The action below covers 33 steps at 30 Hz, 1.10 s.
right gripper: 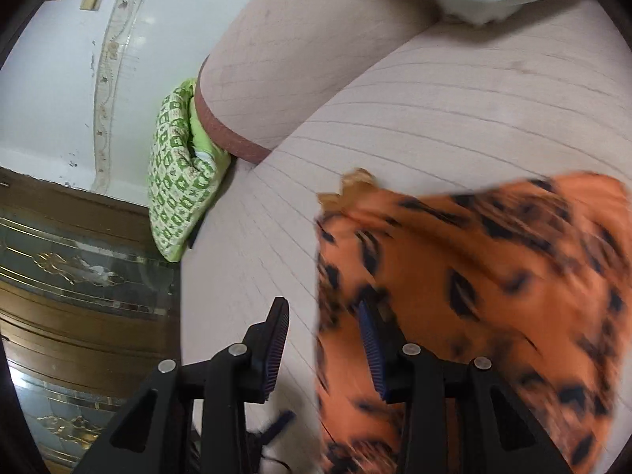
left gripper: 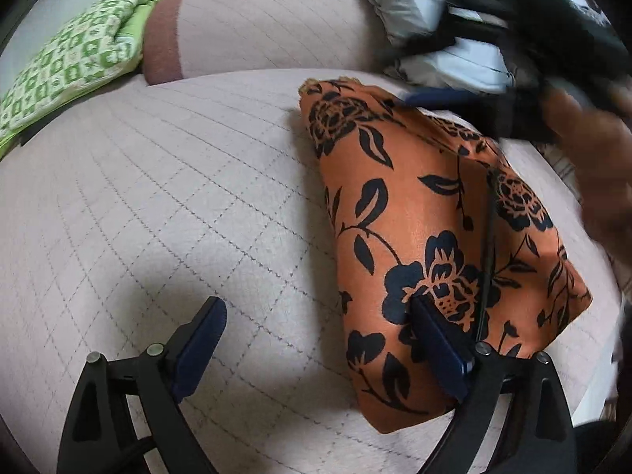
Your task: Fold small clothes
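While lying folded on the pale quilted sofa seat (left gripper: 158,197), orange cloth with black flowers (left gripper: 446,217) spread right of centre in the left wrist view, one corner toward the backrest (left gripper: 268,23), a thin dark line running down its middle. Left gripper (left gripper: 316,351) low over the near edge, fingers (left gripper: 201,339) spread wide and released, nothing clamped: one over bare quilting, the other over the cloth's printed flower. Cannot tell whether that finger touches the fabric.

Right gripper (right gripper: 326,339) seen in its own view with fingers (right gripper: 276,339) partly apart, a gap of bare seat showing between them, the inner finger at the blurred orange cloth's (right gripper: 474,296) left edge; not clamped on anything visible. Blurred in the left wrist view at upper right, a dark shape with a hand (left gripper: 584,166) behind the cloth.

Green-and-white patterned cushion (right gripper: 181,193) wedged at the sofa's end beside the backrest. Pale garments (left gripper: 454,59) piled at the far right. Wooden door with patterned glass (right gripper: 79,260) beyond the sofa's edge.
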Available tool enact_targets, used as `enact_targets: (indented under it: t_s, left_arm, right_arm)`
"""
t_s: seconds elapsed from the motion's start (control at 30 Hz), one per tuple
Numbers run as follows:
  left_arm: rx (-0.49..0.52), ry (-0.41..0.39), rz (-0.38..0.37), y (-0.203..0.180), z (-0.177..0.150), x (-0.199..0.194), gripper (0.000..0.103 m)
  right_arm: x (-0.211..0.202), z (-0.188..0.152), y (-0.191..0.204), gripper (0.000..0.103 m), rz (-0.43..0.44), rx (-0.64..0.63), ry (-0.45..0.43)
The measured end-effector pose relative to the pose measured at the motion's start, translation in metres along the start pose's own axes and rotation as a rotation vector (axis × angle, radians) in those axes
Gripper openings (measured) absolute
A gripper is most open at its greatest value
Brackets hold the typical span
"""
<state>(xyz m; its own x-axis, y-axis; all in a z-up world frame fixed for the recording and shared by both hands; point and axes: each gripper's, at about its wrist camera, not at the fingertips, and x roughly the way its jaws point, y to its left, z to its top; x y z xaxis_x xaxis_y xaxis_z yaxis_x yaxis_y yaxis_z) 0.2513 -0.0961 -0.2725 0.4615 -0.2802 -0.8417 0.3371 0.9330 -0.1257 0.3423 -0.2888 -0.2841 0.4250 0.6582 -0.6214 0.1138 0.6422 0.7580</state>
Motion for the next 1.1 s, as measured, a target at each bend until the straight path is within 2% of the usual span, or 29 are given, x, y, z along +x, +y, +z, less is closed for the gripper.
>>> enact_targets:
  t_s: [0.03,0.17,0.23,0.33,0.43,0.47,0.53,0.6,0.67,0.73,0.83,0.9,0.93,1.1]
  left_arm:
    - [0.01,0.008,-0.008,0.0,0.0,0.002,0.095]
    - [0.038,0.0,0.002,-0.001,-0.006,0.008,0.095]
    - [0.048,-0.01,-0.008,-0.001,-0.006,0.008,0.095]
    - [-0.002,-0.005,-0.042,0.002,-0.002,0.005,0.095]
    - [-0.049,-0.011,-0.055,0.008,0.005,-0.006,0.094]
    - [-0.066,-0.055,-0.044,0.011,0.008,-0.016,0.094]
    - [-0.087,-0.132,-0.03,0.014,0.014,-0.032,0.094]
    - [-0.101,-0.177,-0.01,0.014,0.02,-0.042,0.094]
    - [-0.106,-0.203,0.01,0.012,0.026,-0.04,0.094]
    - [-0.105,-0.207,0.071,0.008,0.033,-0.027,0.094]
    - [-0.102,-0.182,0.09,0.0,0.038,-0.012,0.094]
    - [-0.054,-0.078,0.141,-0.009,0.038,0.016,0.095]
    - [-0.052,-0.065,0.141,-0.013,0.033,0.021,0.095]
    - [-0.02,-0.087,0.182,-0.018,0.03,0.013,0.096]
  right_arm:
    - [0.016,0.01,0.001,0.04,0.004,0.006,0.015]
    - [0.084,0.037,-0.019,0.039,-0.1,0.06,0.111]
    - [0.095,0.043,-0.025,0.039,-0.058,0.074,0.103]
    - [0.076,0.045,-0.025,0.039,-0.042,0.093,0.067]
    - [0.025,0.03,-0.025,0.039,0.006,0.069,-0.009]
    - [0.001,0.02,-0.028,0.043,0.041,0.064,-0.026]
    - [-0.035,0.001,-0.031,0.05,0.055,0.058,-0.06]
    - [-0.075,-0.027,-0.038,0.049,0.043,0.039,-0.096]
    - [-0.098,-0.049,-0.05,0.049,0.059,0.069,-0.124]
    - [-0.112,-0.07,-0.065,0.049,0.088,0.125,-0.148]
    - [-0.12,-0.085,-0.081,0.049,0.083,0.164,-0.178]
    - [-0.112,-0.088,-0.095,0.05,0.072,0.192,-0.151]
    - [-0.106,-0.088,-0.101,0.049,0.055,0.202,-0.132]
    - [-0.105,-0.089,-0.102,0.049,0.017,0.148,-0.131]
